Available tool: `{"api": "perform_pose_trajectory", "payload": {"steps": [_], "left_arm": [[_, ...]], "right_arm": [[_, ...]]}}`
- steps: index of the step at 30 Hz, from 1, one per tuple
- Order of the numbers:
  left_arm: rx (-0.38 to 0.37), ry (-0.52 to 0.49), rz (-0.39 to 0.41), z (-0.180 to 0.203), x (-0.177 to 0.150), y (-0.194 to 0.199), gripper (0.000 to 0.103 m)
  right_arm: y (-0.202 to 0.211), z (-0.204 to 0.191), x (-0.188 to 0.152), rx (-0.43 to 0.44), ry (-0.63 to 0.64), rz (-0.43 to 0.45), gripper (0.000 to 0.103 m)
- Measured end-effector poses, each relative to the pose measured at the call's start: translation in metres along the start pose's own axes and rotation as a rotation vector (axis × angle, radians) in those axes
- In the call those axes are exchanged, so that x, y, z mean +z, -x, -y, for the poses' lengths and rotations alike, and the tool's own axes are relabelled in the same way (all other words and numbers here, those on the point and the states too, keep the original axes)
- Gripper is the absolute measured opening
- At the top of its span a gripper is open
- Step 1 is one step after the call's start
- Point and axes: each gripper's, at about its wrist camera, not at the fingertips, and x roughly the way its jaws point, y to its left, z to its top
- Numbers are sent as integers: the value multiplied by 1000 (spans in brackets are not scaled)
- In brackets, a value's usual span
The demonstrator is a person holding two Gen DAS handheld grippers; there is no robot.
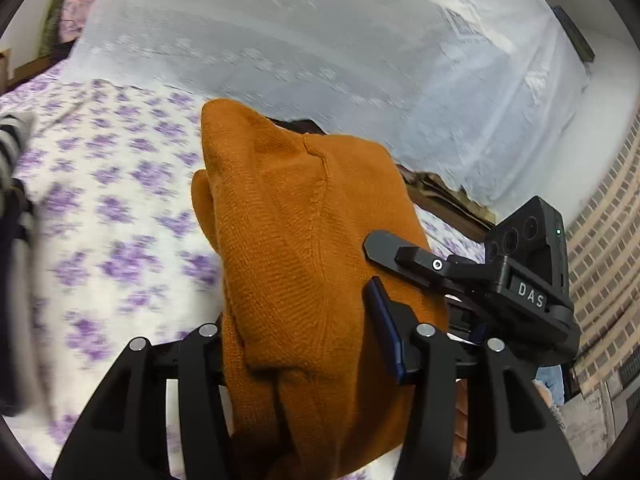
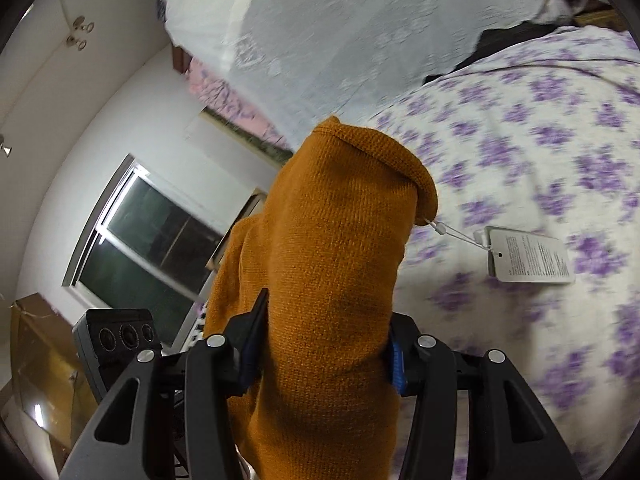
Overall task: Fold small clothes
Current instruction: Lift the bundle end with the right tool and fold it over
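The rust-orange knitted garment [image 1: 304,248] hangs in the air between both tools, above the white bedsheet with purple flowers [image 1: 104,208]. The left gripper [image 1: 296,344] is clamped on a bunched fold; the right gripper [image 2: 320,344] pinches another, a white paper tag [image 2: 528,256] dangling at three o'clock. It looks light, soft and floppy, so hold hems or seams, not the loose middle.

A bed in a purple-flowered sheet [image 1: 120,208], a striped garment [image 1: 12,140] at its edge.
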Motion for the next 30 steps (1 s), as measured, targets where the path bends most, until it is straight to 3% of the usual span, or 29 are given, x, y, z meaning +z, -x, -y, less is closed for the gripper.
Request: {"api": "perform_pose_trajectory", "payload": {"steps": [8,16,22,30], "left_arm": [[90,34,101,-45,25,81,50],[139,79,146,-81,24,131,51],[114,105,115,-87,31,108,51],[157,138,55,-89,44,22,51]], "right_arm": [[-58,-90,3,59,98,-82,52],[-98,-143,-14,105,154,-156,52],[-101,-139,-11,32,171,-136,52],[-118,-74,24,-63,102,-121,52]]}}
